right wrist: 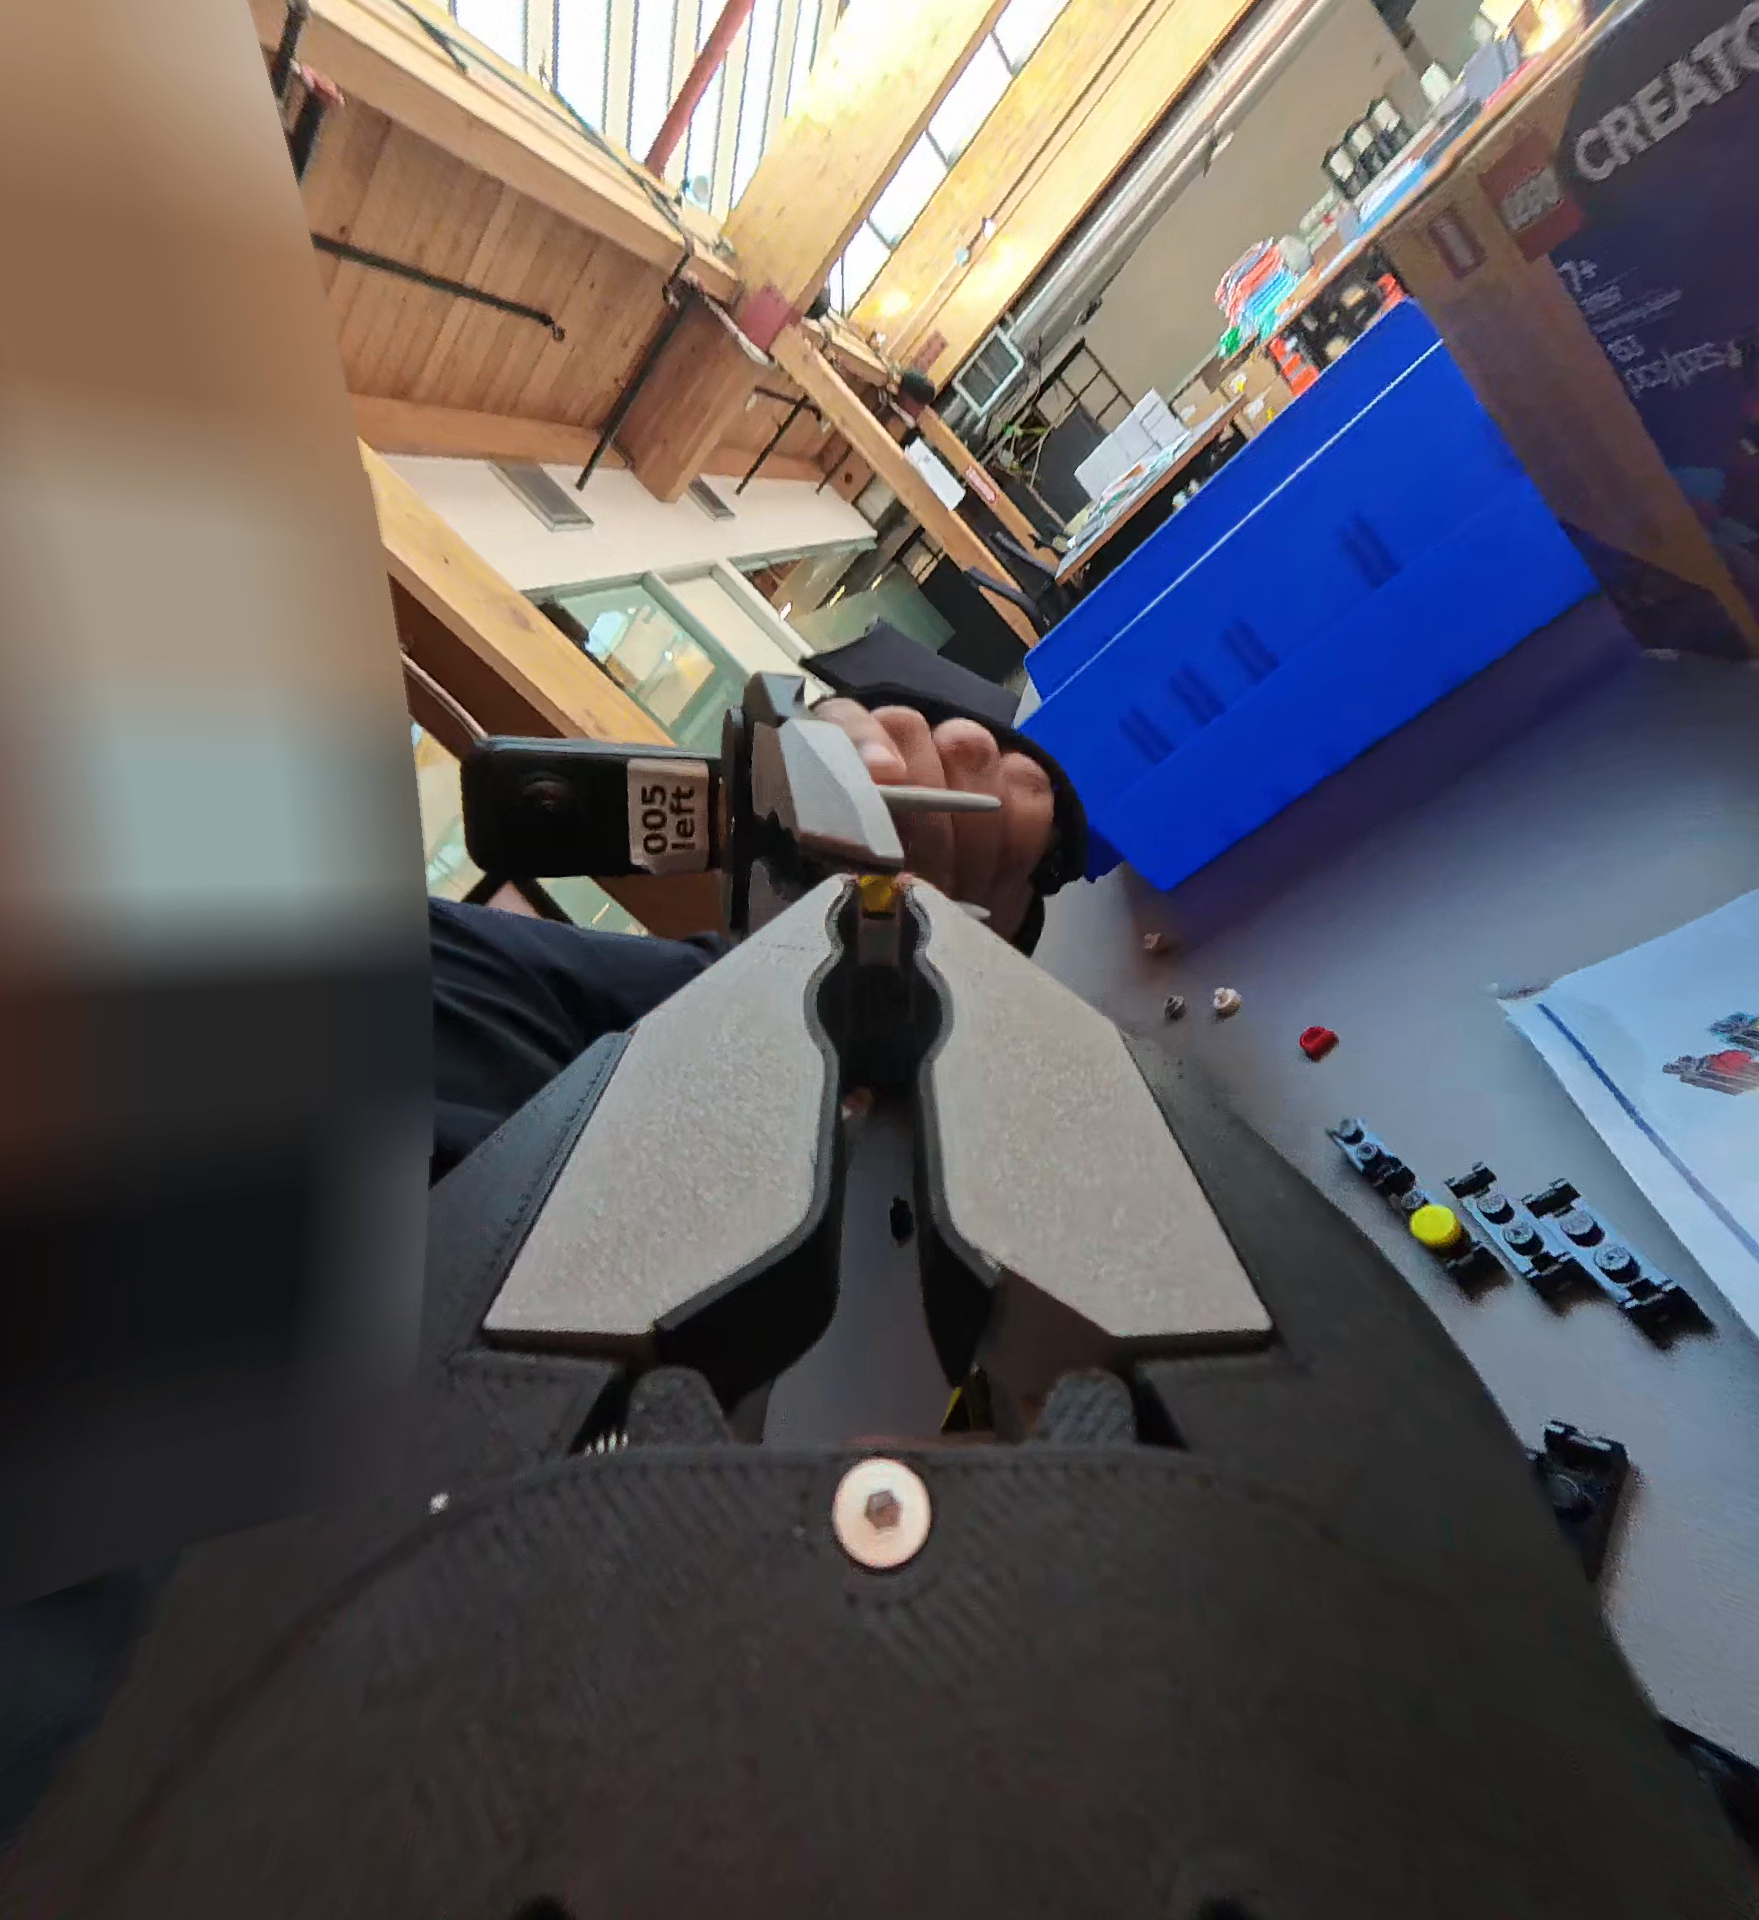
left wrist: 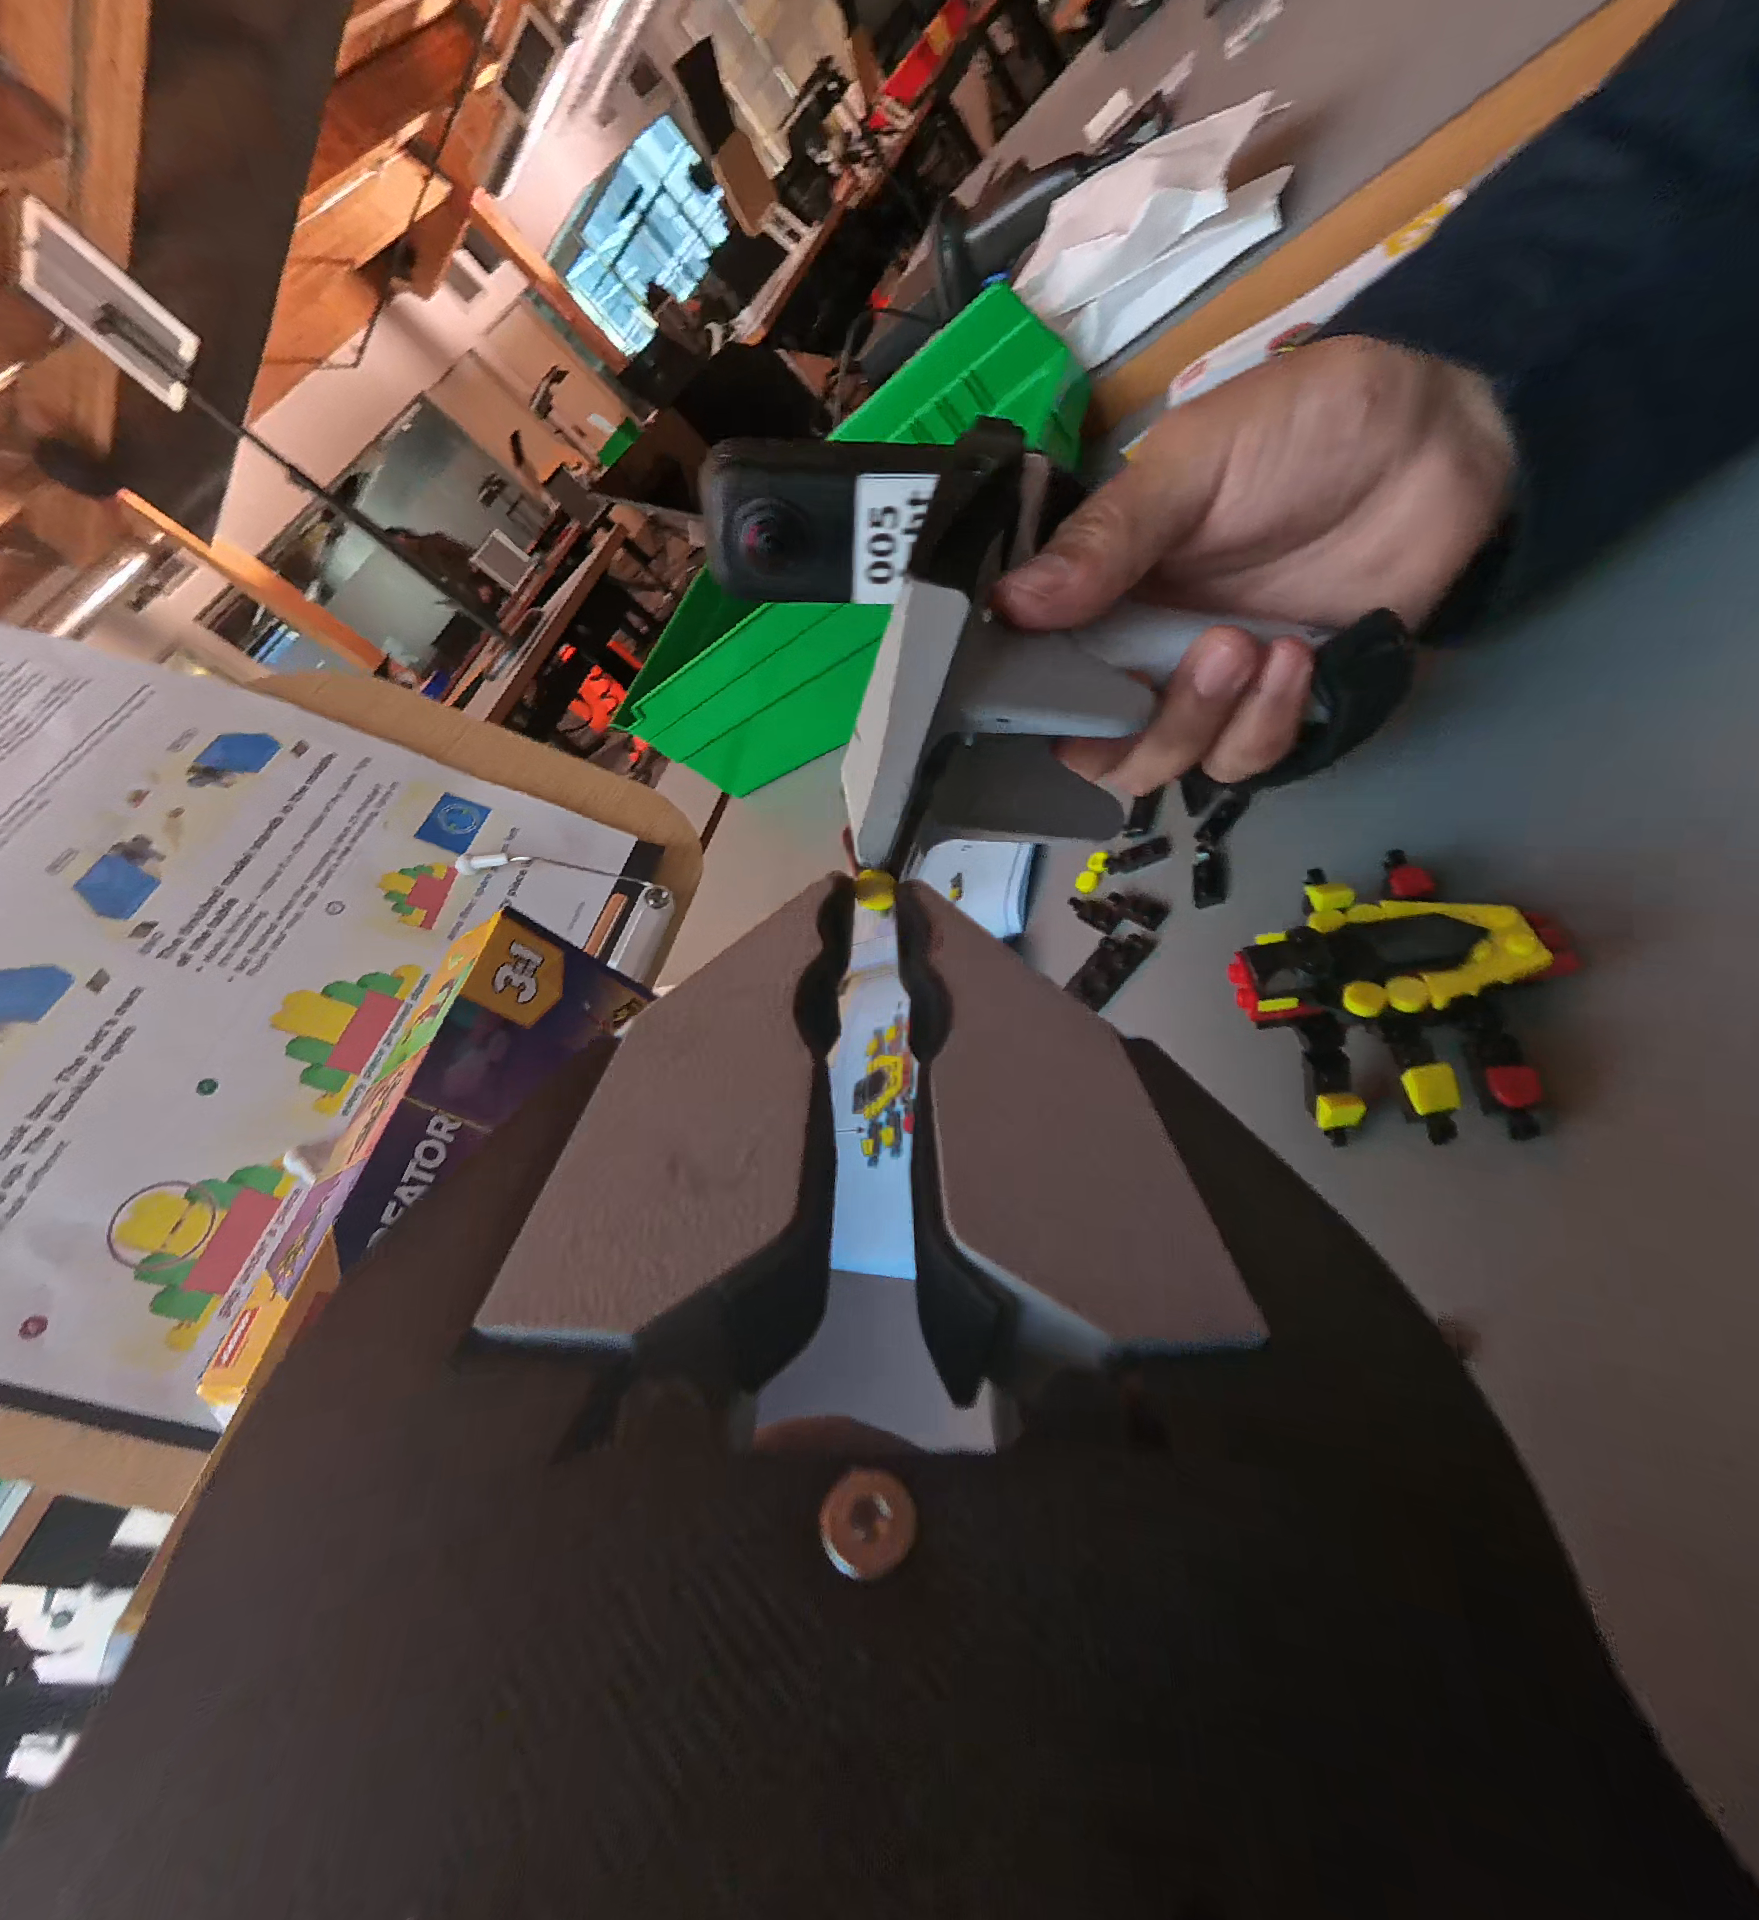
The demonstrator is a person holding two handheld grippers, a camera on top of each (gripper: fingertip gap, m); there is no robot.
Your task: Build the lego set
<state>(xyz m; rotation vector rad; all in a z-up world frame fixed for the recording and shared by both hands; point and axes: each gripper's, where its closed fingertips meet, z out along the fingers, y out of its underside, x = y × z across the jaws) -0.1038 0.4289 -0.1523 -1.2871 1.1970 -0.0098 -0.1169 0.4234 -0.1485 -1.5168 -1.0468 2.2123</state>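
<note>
Both grippers meet tip to tip above the bench [left wrist: 1633, 1351]. The left gripper [left wrist: 873, 896] is pinched on a small yellow round piece [left wrist: 873, 889]; the right gripper [right wrist: 877, 896] is clamped on a yellow-and-black piece [right wrist: 877, 909]. Beyond lie loose black plates [right wrist: 1540, 1247], the half-built yellow, black and red model [left wrist: 1394, 987], and farther off a green bin [left wrist: 854, 582].

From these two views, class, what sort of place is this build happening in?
Probably a shared workshop or maker lab: exposed timber ceiling beams, long cluttered workbenches receding behind, and plastic storage bins, green and blue, on the grey table.
</note>
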